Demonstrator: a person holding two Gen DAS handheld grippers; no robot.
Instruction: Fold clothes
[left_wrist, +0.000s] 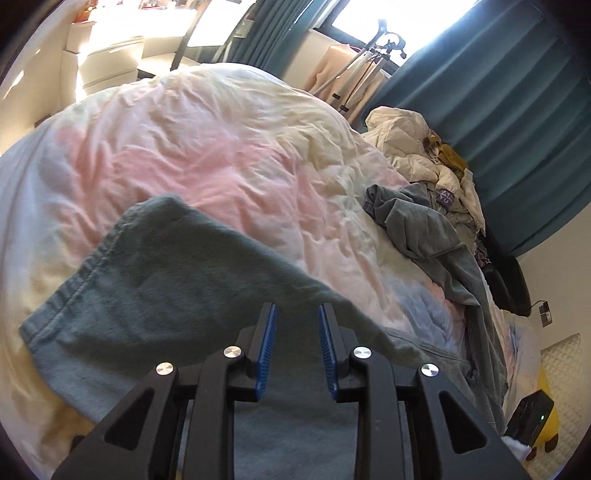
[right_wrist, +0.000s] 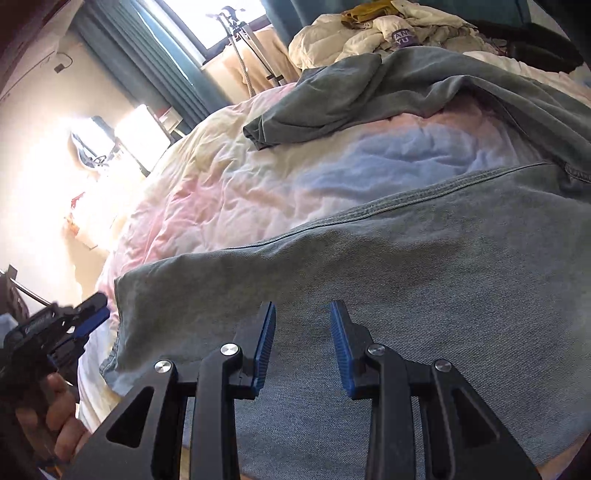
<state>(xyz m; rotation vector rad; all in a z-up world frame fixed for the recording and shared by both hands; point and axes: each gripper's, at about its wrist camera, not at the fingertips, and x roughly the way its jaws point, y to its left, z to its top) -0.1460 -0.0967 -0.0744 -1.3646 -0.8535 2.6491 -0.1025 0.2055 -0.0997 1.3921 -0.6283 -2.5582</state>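
A grey-green garment lies spread on the pastel bed cover, its hemmed edge towards the left of the left wrist view. One sleeve is bunched up further off at the right. My left gripper hovers over the cloth with its blue pads apart and nothing between them. In the right wrist view the same garment fills the lower half, its sleeve lying above. My right gripper stands open above the cloth, gripping nothing. The left gripper shows at the left edge, beside the garment's corner.
A crumpled white duvet with other clothes is heaped at the far side of the bed. Teal curtains and a steamer stand are behind it. A black device lies at the lower right. A person's hand holds the left gripper.
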